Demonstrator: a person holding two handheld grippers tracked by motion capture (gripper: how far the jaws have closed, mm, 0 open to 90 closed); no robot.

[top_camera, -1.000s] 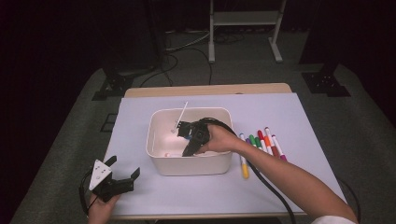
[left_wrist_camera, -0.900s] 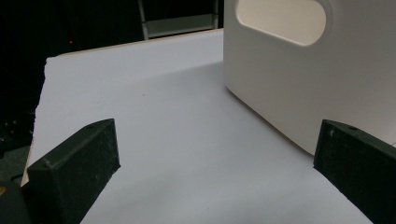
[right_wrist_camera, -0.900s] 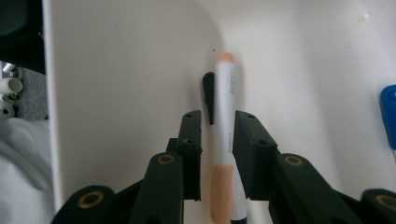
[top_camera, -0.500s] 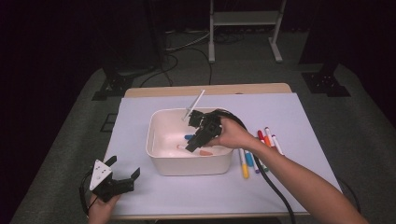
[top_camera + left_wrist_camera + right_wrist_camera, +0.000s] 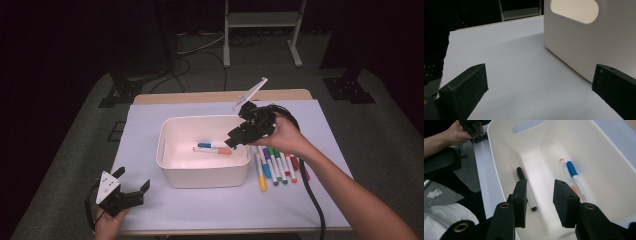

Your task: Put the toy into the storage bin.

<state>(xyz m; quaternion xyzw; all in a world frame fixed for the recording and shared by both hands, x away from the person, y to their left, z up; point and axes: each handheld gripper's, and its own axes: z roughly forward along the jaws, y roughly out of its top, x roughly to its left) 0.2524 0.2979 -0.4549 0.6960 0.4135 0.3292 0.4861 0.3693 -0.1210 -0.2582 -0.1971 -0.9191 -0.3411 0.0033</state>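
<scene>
The white bin (image 5: 204,172) hides part of its own floor in the high view: its near wall covers the strip where, in the right gripper view, a black marker (image 5: 526,187) lies along the bottom, half behind that gripper's jaw. The orange marker (image 5: 567,177) and blue marker (image 5: 576,181) lie side by side and touching on the bin floor, their lower ends cut off by the other jaw; from above they show as two short bars near the bin's right wall. The left gripper view cuts the bin to one corner and its oval handle hole (nothing of the inside can be made out there). The table is covered with a pale lavender-white sheet (image 5: 150,120), a wooden edge showing at the far side; beyond it the room is dark, with grey floor matting, cables and a white metal stand. The right gripper (image 5: 236,138) hangs over the bin's right rim, tilted down toward the inside, its jaws partway apart with nothing between them; they have just been opening. The left gripper (image 5: 131,188) rests low on the sheet at the near left corner, well apart from the bin's front, jaws spread wide and empty. A row of loose markers (image 5: 276,165) lies on the sheet just beside the bin's right wall, partly under the right hand (image 5: 283,137).
</scene>
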